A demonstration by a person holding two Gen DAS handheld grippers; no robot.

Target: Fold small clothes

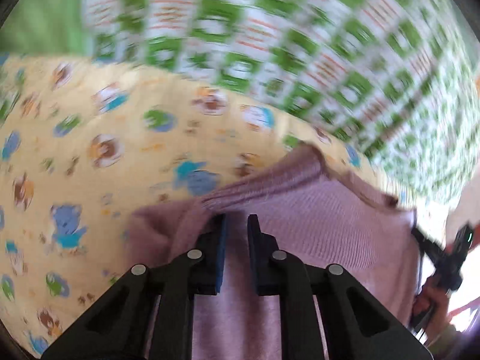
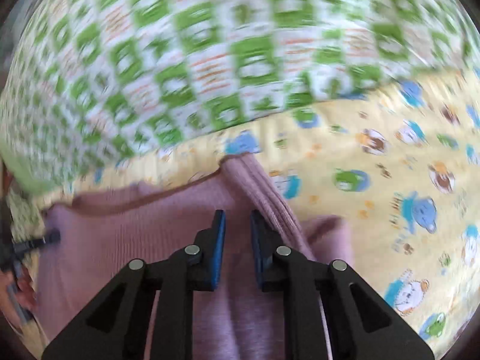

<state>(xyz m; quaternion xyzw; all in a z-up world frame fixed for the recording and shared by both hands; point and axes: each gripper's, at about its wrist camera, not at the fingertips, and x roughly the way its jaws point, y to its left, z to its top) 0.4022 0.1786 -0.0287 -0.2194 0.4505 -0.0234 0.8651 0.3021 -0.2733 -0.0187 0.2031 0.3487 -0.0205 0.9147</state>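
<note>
Now the left gripper [image 1: 237, 220] and right gripper [image 2: 238, 216] each have jaws clamped on the pink knit garment [image 1: 330, 228].

no readable text, printed sheets too blurred

- The left gripper [image 1: 237, 222] points steeply downward; its blue-padded fingers [image 1: 221, 240] stand close together with pink knit fabric between them
- The right gripper [image 2: 237, 217] tilts downward too; its jaws are likewise narrowed on the same fabric
- A hand [image 1: 432, 294] grips the right gripper's handle at the left view's edge
</note>
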